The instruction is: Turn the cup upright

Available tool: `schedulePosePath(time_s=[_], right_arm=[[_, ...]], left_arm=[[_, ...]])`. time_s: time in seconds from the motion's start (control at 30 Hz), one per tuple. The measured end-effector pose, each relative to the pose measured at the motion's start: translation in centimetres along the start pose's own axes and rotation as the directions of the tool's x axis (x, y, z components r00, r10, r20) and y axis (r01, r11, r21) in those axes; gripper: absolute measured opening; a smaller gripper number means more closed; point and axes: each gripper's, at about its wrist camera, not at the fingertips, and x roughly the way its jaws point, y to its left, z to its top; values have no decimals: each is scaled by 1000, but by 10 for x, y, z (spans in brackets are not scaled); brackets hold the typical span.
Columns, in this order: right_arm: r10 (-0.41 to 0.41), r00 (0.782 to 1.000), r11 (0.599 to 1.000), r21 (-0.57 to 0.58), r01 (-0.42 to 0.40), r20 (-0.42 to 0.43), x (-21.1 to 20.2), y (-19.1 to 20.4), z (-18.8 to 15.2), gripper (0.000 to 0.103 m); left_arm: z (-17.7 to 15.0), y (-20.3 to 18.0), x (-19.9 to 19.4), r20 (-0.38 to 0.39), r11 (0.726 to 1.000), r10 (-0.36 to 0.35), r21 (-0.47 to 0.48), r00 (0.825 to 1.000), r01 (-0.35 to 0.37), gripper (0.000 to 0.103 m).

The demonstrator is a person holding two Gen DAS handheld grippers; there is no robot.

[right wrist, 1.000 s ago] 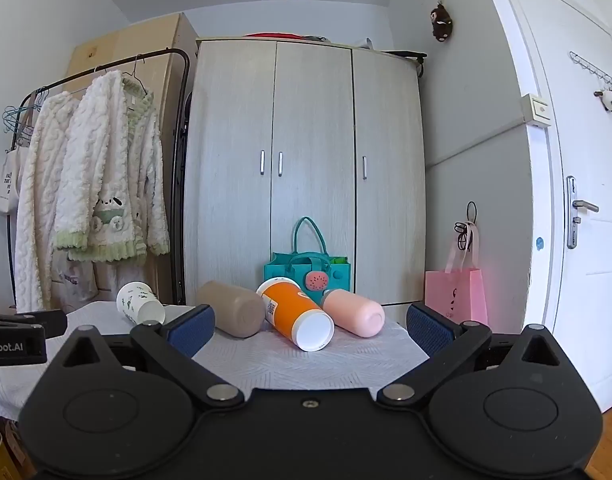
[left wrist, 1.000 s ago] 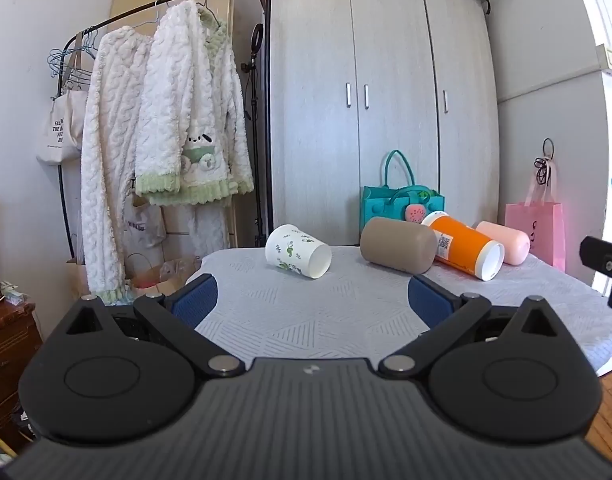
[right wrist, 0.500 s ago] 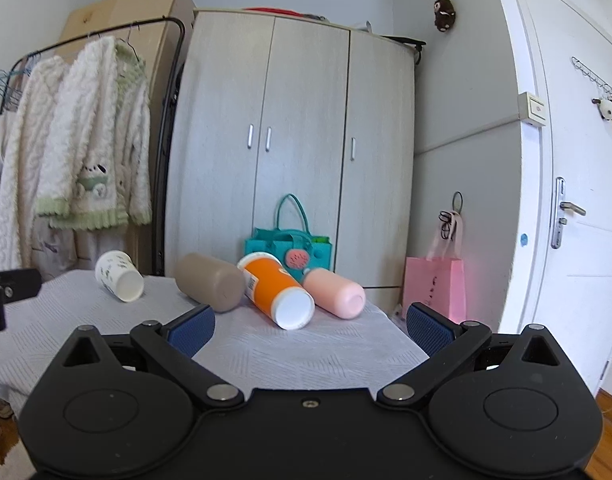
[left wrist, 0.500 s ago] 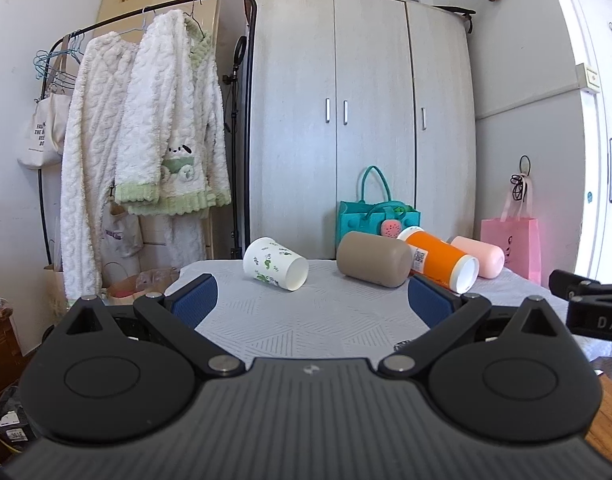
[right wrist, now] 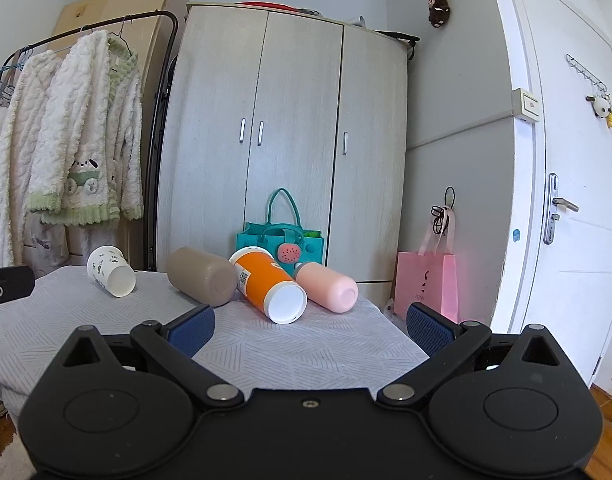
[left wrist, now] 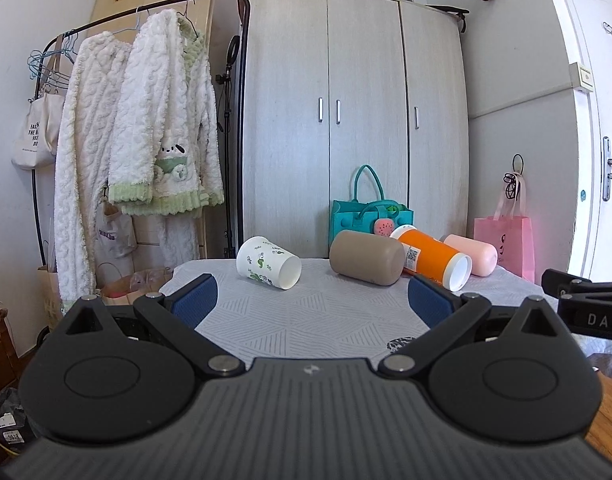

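**4 cups lie on their sides, both claws wait in front**

On the tabletop (left wrist: 306,320), covered with a grey patterned cloth, 4 cups lie tipped over in a row across the middle of each frame. From the left they are the white printed cup (left wrist: 269,263), the brown cup (left wrist: 365,257), the orange cup (left wrist: 431,258) and the pink cup (left wrist: 470,255). The brown, orange and pink cups lie close together; whether they touch I cannot tell.

The left claw (left wrist: 310,304) has its blue pads wide apart and holds nothing. In its view the white printed cup lies just above and a little left of the gap, its long axis slanting, its open mouth toward the lower right. I judge the left claw the nearer one for this cup.

The right claw (right wrist: 310,328) is also spread apart and empty. The orange cup (right wrist: 270,286) lies straight above its gap, its white end toward the camera.

The task does not say which cup. The far ends of the brown and pink cups are hidden, so I cannot see their mouths.
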Motion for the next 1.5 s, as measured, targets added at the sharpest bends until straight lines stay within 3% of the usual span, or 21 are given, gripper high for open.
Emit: schedulePosePath(time_s=[0.93, 1.5], right_arm=[[8, 1000, 1000, -5, -8, -2, 1, 3, -2, 103], [29, 999, 1000, -2, -29, -43, 13, 4, 0, 103]], left_arm=[[-2, 6, 3, -25, 1000, 4, -12, 1000, -4, 103], [0, 11, 20, -102, 999, 36, -6, 994, -37, 103]])
